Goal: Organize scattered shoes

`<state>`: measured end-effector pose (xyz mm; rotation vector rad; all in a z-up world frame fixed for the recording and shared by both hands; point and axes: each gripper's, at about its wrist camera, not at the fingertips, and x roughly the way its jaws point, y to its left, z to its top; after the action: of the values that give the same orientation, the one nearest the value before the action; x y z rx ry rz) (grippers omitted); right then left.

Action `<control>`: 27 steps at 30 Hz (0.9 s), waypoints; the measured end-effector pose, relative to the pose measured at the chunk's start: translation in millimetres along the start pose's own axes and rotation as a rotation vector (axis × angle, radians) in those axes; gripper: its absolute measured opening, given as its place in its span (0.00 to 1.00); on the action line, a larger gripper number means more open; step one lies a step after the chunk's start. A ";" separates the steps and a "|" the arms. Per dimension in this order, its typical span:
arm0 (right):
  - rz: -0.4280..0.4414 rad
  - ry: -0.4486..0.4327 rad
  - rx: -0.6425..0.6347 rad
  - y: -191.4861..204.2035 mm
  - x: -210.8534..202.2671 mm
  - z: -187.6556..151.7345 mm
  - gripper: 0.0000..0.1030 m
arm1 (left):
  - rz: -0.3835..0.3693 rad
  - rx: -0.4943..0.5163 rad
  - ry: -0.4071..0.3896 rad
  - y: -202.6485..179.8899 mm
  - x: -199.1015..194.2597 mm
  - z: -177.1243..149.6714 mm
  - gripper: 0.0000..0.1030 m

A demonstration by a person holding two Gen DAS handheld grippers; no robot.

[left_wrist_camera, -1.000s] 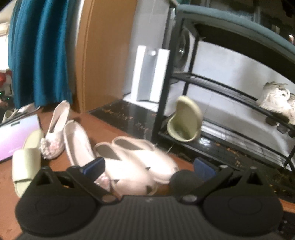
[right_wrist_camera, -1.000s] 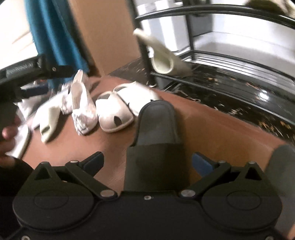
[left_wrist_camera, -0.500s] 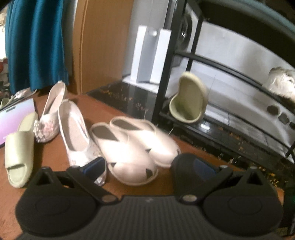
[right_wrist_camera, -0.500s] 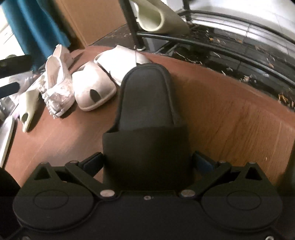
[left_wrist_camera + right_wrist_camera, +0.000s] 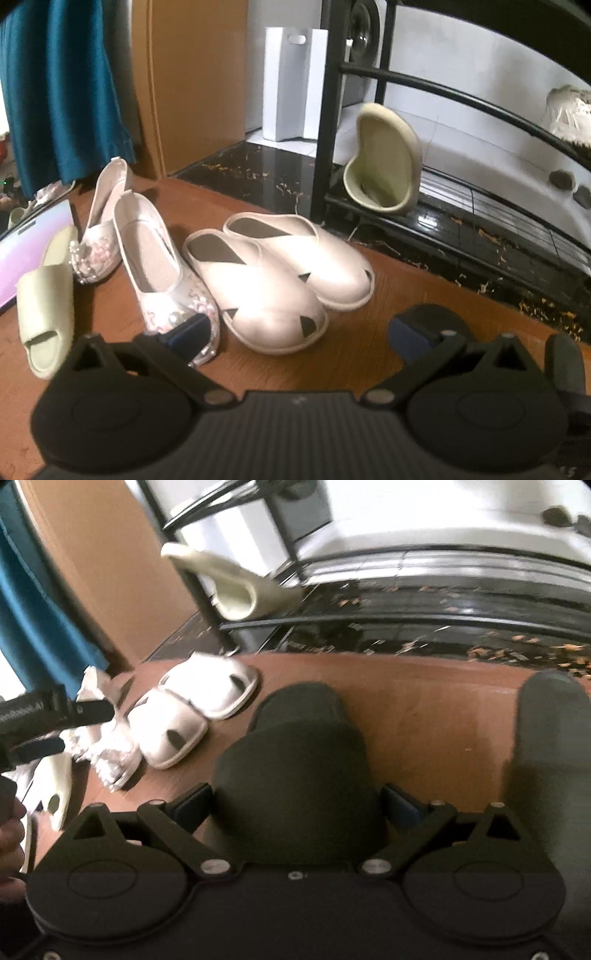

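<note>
My right gripper [image 5: 297,805] is shut on a black slide slipper [image 5: 299,760], its toe pointing toward the rack. A second black slipper [image 5: 550,746] lies at the right. My left gripper [image 5: 295,332] is open and empty, low over the brown floor in front of a pair of white cross-strap slippers [image 5: 273,280]. A pair of beaded flats [image 5: 147,240] and a pale green slide [image 5: 44,302] lie to their left. Another pale green slide [image 5: 384,162] leans upright on the black rack's bottom shelf [image 5: 480,229].
A fluffy white shoe [image 5: 569,110] sits on the rack's upper shelf. A teal curtain [image 5: 59,92], a wooden panel [image 5: 192,81] and a white paper bag [image 5: 291,81] stand behind. A lit screen [image 5: 22,251] lies at far left. The left gripper shows in the right wrist view [image 5: 55,720].
The right gripper has tilted up from looking down on the black slipper, still holding it. The left gripper has moved slightly nearer the white slippers, still open.
</note>
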<state>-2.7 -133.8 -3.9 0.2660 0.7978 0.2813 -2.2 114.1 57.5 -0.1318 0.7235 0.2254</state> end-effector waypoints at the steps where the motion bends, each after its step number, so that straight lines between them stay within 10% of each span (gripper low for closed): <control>1: -0.015 -0.019 0.019 -2.4 -4.7 -1.1 0.95 | 0.000 0.003 -0.002 -0.5 -0.1 -0.2 0.99; 27: -0.376 -0.185 0.249 -44.9 10.0 -13.7 0.95 | -0.007 -0.012 -0.011 0.9 -3.5 -0.1 0.99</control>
<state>0.6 -170.4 -34.8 0.3629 0.6834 -0.1955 -5.1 114.4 59.7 -0.1441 0.7113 0.2235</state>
